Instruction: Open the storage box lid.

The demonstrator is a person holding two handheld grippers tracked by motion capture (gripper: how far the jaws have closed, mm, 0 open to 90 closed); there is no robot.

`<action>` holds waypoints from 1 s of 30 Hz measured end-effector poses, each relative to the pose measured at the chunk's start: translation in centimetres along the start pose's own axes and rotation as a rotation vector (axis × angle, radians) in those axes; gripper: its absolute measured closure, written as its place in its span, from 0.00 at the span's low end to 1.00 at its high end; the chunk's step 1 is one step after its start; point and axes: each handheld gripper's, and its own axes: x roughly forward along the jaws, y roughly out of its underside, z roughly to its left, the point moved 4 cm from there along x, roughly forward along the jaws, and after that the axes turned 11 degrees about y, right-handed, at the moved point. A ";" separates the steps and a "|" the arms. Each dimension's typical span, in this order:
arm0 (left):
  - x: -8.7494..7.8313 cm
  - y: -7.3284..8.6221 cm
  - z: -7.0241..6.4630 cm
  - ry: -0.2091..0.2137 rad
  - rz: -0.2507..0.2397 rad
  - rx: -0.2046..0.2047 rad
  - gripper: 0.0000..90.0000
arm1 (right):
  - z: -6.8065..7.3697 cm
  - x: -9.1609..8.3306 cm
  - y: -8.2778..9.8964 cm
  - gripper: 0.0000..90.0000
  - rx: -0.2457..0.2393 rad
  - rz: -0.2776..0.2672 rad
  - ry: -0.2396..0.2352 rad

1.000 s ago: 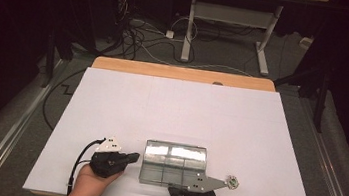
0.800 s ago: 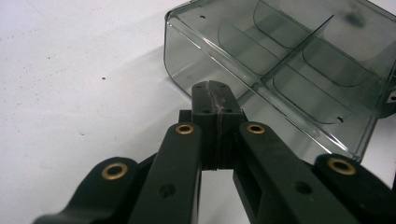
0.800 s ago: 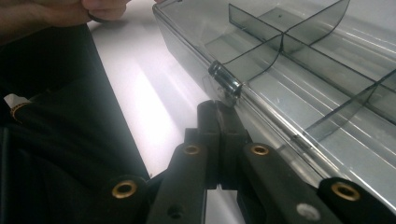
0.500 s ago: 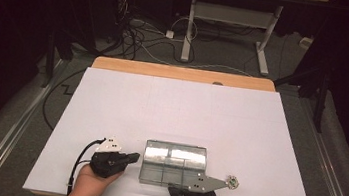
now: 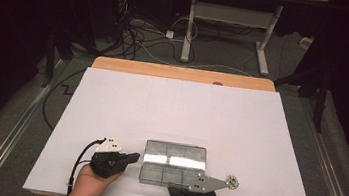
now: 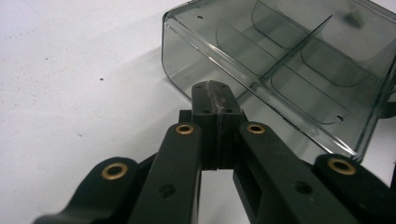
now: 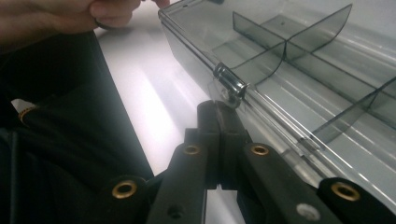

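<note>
The left gripper (image 6: 212,91) has both black jaws pressed flat together, with nothing between them. Its tip sits just beside the near left corner of a clear smoky plastic organiser box (image 6: 289,65), close to the box wall; whether it touches cannot be told. The right gripper (image 7: 219,112) is likewise fully closed and empty, its joined jaws pointing at a small metal latch (image 7: 229,84) on the long front edge of the box, the tip right at the latch.

Taking the box as the landmark: seen from above, the organiser box (image 5: 173,163) lies flat near the front edge of a large white table (image 5: 171,107), slightly left of the table's middle. Inside it, thin clear dividers (image 7: 285,44) split it into several compartments, all without contents as far as can be seen. The left gripper (image 5: 127,156) lies to the left of the box, held in the person's left hand (image 5: 91,181), a black cable (image 5: 79,159) looping from it over the table. The right gripper (image 5: 175,191) is at the front right of the box, its grey plate (image 5: 207,182) reaching along the box's right front corner. Just right of the box, past that plate, a small round metal part (image 5: 232,182) rests on the table. Beyond the far end of the table, a strip of wooden tabletop (image 5: 180,73) shows, and behind that a dark floor with tangled cables (image 5: 140,33) and white desk legs (image 5: 189,29).
</note>
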 end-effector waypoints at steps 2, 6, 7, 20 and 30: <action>0.0 0.0 0.0 0.000 0.001 0.000 0.97 | 0.1 -0.1 -0.1 1.00 0.007 -0.001 -0.003; 0.0 0.0 0.0 -0.002 0.000 0.001 0.97 | 0.1 -0.2 -0.2 1.00 0.003 -0.010 -0.005; 0.0 0.0 0.0 -0.002 0.001 0.002 0.97 | 0.1 -0.3 -0.3 1.00 0.005 -0.013 -0.005; -0.3 0.2 -0.3 0.011 -0.004 0.000 0.97 | 0.1 -0.7 -1.3 1.00 -0.001 -0.046 -0.006; -0.8 0.4 -1.5 0.045 -0.023 0.010 0.97 | -0.2 -0.8 -2.2 1.00 -0.005 -0.070 -0.008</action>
